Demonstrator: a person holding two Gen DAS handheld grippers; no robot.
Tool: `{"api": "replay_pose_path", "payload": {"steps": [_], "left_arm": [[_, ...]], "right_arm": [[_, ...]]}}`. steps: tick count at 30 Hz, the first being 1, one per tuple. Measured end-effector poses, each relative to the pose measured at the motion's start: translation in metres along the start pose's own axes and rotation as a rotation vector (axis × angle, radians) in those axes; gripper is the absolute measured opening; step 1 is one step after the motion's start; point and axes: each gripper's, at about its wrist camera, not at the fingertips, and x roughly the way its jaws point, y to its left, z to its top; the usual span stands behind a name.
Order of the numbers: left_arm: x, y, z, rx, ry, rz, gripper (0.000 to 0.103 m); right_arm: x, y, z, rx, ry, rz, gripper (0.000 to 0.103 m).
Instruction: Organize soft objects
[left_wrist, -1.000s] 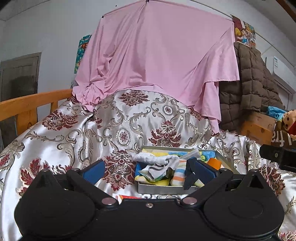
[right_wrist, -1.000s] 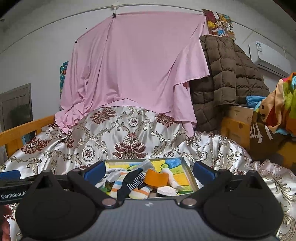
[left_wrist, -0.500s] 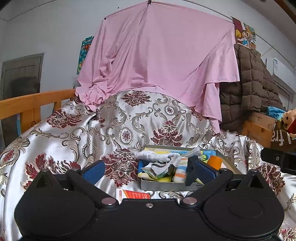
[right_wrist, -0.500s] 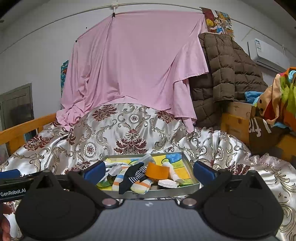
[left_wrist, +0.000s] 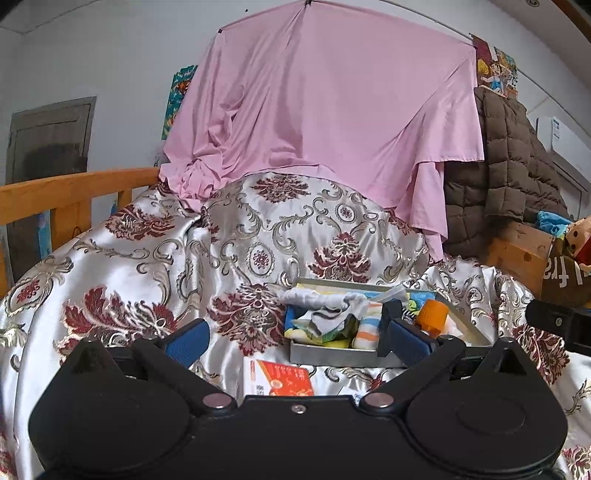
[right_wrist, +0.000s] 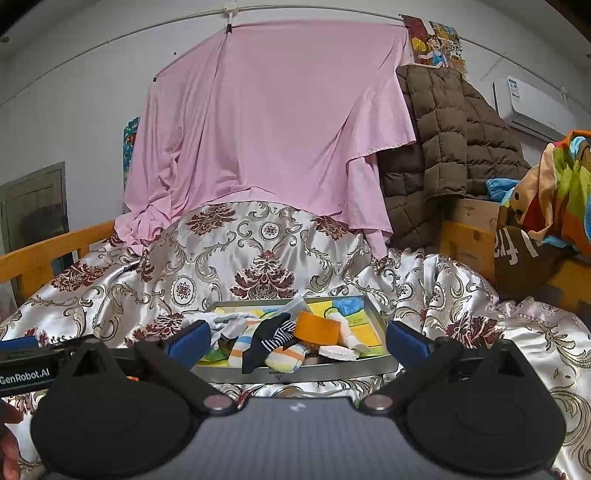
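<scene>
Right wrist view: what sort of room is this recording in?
Probably a home bedroom: a wooden bed rail, a satin bedspread under the tray of socks, and a padded coat.

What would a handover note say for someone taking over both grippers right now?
Left gripper: open, empty, held short of the tray.
Right gripper: open, empty, facing the tray's near edge.
Metal tray sits on the patterned satin cover. Piled loose inside: grey-white sock, orange-striped sock, dark navy sock, an orange piece, a pale item.
A red-and-white packet lies on the cover in front of the tray.
Done: nothing visibly sorted, everything is in one heap.
Left: pick the soft items out and arrange them.
</scene>
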Motion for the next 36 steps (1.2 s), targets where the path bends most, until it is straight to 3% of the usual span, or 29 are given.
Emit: {"api": "replay_pose_path", "payload": {"steps": [36], "left_arm": [[-0.017,0.006,-0.019,0.022,-0.005,0.016,0.102]], "right_arm": [[-0.019,0.009,-0.031,0.008,-0.011,-0.025,0.103]]}}
